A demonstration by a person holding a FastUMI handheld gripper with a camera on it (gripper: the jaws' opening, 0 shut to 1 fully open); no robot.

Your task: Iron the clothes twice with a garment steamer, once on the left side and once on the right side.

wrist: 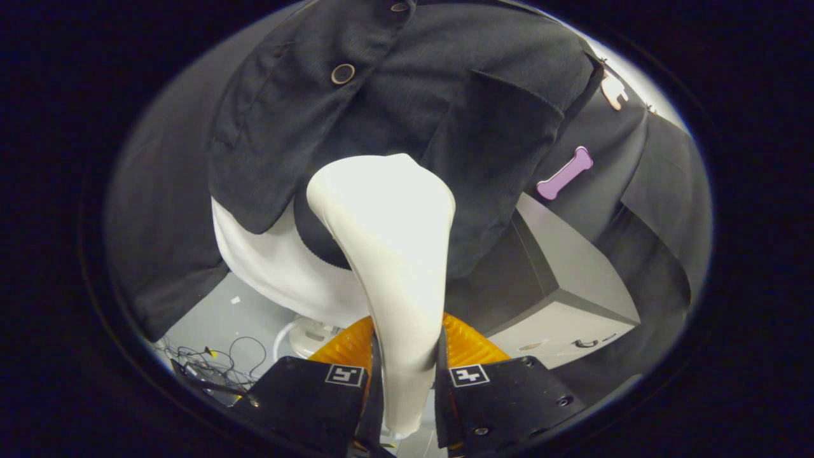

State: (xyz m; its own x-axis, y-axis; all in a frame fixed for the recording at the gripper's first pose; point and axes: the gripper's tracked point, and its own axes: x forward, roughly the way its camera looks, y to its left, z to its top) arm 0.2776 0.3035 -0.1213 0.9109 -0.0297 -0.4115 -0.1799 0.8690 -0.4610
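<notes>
both fingers (381, 381) clamped on the steamer (388, 242) handle, head pressed against the dark jacket (407, 95) hem so steam hits cloth.

A grey box-shaped cabinet (572, 280) is seen at the right, low against the dark wall cloth. A pink bone-shaped piece (565, 173) is fixed to that cloth above it. At the near left, a tangle of thin cables (216, 362) lies on the pale floor (216, 312).
</notes>
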